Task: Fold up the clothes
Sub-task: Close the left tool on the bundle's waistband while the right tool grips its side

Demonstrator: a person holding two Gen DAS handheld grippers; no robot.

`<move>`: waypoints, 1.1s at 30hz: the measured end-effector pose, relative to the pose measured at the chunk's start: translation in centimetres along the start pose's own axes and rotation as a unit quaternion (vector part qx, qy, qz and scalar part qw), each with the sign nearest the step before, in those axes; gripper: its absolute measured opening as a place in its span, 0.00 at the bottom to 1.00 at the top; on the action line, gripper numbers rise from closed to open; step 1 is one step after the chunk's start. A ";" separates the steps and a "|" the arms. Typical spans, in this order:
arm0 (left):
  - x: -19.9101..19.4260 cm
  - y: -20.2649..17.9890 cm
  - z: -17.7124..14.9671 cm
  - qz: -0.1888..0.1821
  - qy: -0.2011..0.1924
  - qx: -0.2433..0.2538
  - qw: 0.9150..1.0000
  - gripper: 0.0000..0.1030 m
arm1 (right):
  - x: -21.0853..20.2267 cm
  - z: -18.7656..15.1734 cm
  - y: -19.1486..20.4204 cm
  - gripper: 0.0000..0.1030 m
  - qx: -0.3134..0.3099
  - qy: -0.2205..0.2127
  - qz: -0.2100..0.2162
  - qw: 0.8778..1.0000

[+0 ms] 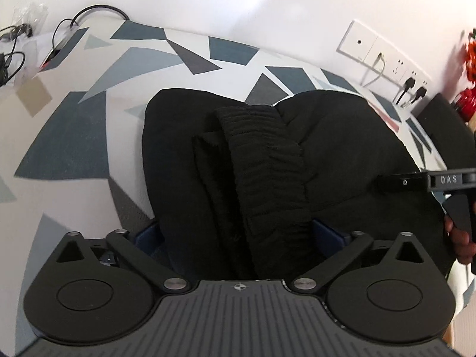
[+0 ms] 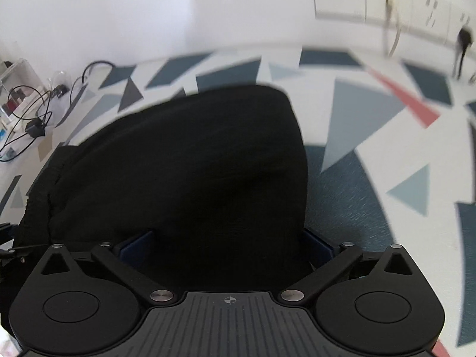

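A black garment (image 1: 267, 160), ribbed waistband (image 1: 261, 163) showing, lies bunched on a table with a geometric-patterned cloth (image 1: 74, 136). Both the left gripper (image 1: 238, 235) and right gripper (image 2: 229, 244) stand wide open with fabric between their fingers. It looks mid-fold; closing on the near edge seems next.

We saw a tabletop (image 1: 74, 148) patterned with blue and grey triangles, black cables (image 1: 17, 50) tangled at its far left corner, white wall sockets (image 1: 383, 56) with plugs (image 1: 415, 87) behind, and something red (image 1: 468, 59) at the right edge
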State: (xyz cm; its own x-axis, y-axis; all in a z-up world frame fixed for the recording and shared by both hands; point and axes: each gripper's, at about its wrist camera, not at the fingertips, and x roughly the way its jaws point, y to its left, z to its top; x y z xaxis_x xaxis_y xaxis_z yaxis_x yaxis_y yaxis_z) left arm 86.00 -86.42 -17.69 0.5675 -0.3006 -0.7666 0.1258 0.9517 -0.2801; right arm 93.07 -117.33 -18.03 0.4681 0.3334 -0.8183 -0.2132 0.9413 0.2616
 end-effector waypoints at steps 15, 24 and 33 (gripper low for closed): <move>0.5 -1.9 1.4 0.044 0.042 -0.038 0.997 1.00 | 0.7 1.3 -0.7 0.99 -0.020 -0.021 0.035 0.999; 0.9 -2.0 0.8 0.045 0.017 -0.028 0.998 1.00 | 1.1 1.3 0.4 0.99 -0.025 -0.026 0.011 0.999; -2.2 -5.7 -0.3 0.083 -0.026 -0.014 0.996 0.35 | -0.6 0.5 2.7 0.28 -0.067 -0.039 0.039 0.996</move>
State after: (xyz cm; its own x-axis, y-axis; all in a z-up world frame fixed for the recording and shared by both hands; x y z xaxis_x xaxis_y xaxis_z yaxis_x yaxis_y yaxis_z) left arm 83.77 -91.17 -14.58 0.6201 -0.1346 -0.7729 0.0036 0.9857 -0.1687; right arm 92.62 -114.93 -16.58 0.5092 0.4129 -0.7552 -0.3609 0.8990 0.2482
